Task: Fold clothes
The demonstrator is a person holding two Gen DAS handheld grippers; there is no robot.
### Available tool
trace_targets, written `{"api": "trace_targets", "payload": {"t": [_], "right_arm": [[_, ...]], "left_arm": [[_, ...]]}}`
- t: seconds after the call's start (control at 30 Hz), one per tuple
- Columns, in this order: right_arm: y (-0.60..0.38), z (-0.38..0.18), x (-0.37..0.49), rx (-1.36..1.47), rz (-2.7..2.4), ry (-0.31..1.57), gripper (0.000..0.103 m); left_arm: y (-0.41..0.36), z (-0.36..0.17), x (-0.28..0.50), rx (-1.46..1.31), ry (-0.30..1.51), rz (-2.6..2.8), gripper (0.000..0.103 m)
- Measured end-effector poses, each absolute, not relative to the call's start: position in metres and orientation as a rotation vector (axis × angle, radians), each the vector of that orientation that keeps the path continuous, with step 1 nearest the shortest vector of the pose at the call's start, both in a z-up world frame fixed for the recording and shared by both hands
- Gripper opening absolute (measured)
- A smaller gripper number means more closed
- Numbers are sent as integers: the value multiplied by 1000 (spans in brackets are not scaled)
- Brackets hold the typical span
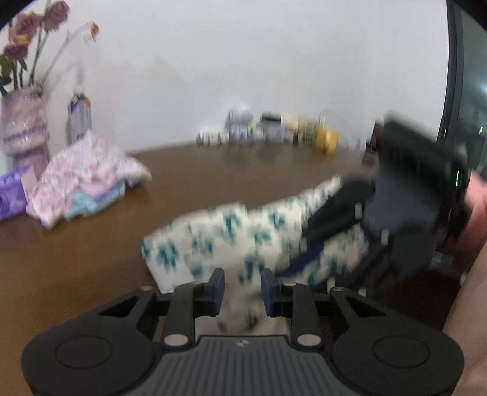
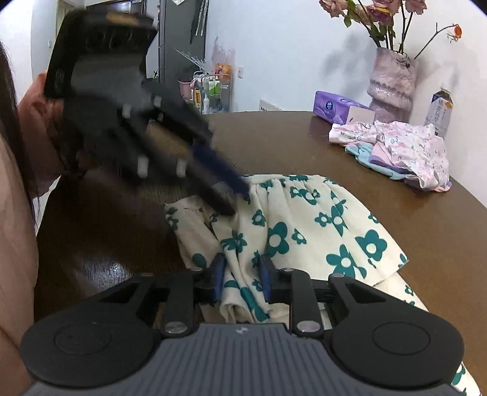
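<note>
Cream garment with teal flowers (image 2: 304,225) spread across the near part of the brown wooden table (image 2: 411,219), bunched into folds toward the near edge and trailing off it at the lower right of the right wrist view. Right gripper (image 2: 242,278) low over the near folds, jaws narrowed with a ridge of the cloth gathered between the blue pads (image 2: 218,275) and pressed on both sides: gripping the garment. Left gripper (image 1: 242,288) blurred in its own view, jaws likewise narrow, cream fabric filling the gap between the pads (image 1: 218,289) and running back under the body; seems clamped on the cloth, though the blur leaves the contact less than certain. From the right wrist view, that same left gripper seen at upper left, tilted down, fingertips at the garment's gathered far edge, held by a hand (image 2: 33,100). From the left wrist view, the right gripper at the right side, angled down onto the fabric, with a hand (image 1: 478,207) behind it. Farther back on the table: a pile of folded pink and blue clothes (image 2: 404,152), a purple tissue pack (image 2: 331,106), a pale vase (image 2: 392,88) with wilted roses (image 2: 374,12), and a milk carton (image 2: 439,109).
</note>
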State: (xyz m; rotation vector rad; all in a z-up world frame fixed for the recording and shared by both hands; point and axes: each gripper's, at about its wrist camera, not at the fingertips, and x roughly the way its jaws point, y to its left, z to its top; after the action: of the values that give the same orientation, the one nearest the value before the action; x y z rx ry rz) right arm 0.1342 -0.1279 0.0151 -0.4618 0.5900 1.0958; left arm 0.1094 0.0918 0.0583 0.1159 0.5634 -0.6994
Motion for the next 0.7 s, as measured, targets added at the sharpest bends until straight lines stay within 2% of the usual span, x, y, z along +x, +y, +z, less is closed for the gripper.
{"api": "trace_targets", "payload": {"t": [0.17,0.23,0.33,0.5,0.57,0.6,0.7], "right_arm": [[-133,40,130,-455,1084,556,30],[-137,56,136,-440,1051,523,40],[-133,63,158,-477,987,523,43],[-112,43,209,-452,1023,667,43],[-109,33,211,-466,1037,690,31],[-107,29,212,-474,1043,701,18],[-106,21,205,-504,1058,686,15]], "left_arm": [[83,52,148,171,639,-648,23],[80,38,157,194,693,-643,22],[83,34,157,170,707,-634,22],[90,45,155,123,666,-623,22],[92,53,161,101,636,-612,22],[92,54,166,99,634,-604,22],[86,41,186,105,682,-582,21]]}}
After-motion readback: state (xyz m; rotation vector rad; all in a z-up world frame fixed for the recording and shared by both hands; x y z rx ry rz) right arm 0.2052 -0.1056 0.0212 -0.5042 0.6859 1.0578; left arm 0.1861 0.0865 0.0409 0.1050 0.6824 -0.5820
